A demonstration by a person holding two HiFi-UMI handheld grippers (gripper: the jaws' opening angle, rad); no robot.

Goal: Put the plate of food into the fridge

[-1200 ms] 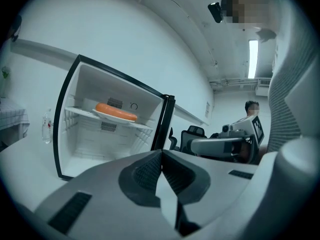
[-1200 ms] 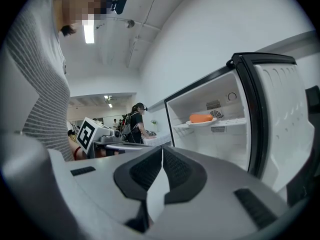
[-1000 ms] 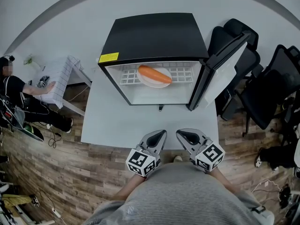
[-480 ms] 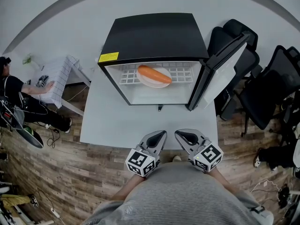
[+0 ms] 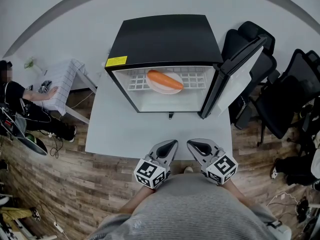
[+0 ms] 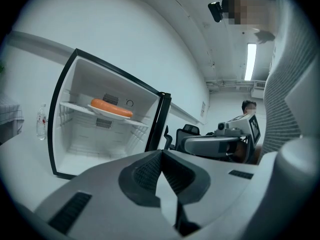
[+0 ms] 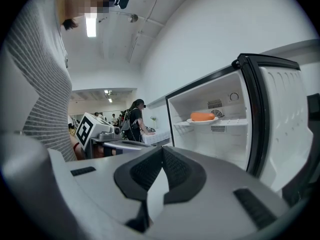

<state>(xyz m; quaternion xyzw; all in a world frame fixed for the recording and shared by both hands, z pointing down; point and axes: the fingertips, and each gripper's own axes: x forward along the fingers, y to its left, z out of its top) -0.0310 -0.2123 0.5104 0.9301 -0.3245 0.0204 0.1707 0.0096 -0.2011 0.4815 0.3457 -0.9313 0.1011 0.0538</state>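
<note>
White table [image 5: 125, 134] bears open fridge [image 5: 165, 39], plate [image 5: 164, 85] shelved; left gripper [image 5: 173, 143], right gripper [image 5: 191, 144]: fingers clenched empty, handles hidden by sweater [image 5: 190, 209].

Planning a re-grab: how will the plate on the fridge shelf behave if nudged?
The plate looks rigid, shallow: probably slides on the wire shelf. The rounded orange food on it may roll if tilted.

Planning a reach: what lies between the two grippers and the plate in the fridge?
Only bare white table, then the fridge's open front. Nothing stands on that stretch, as the head view shows.
</note>
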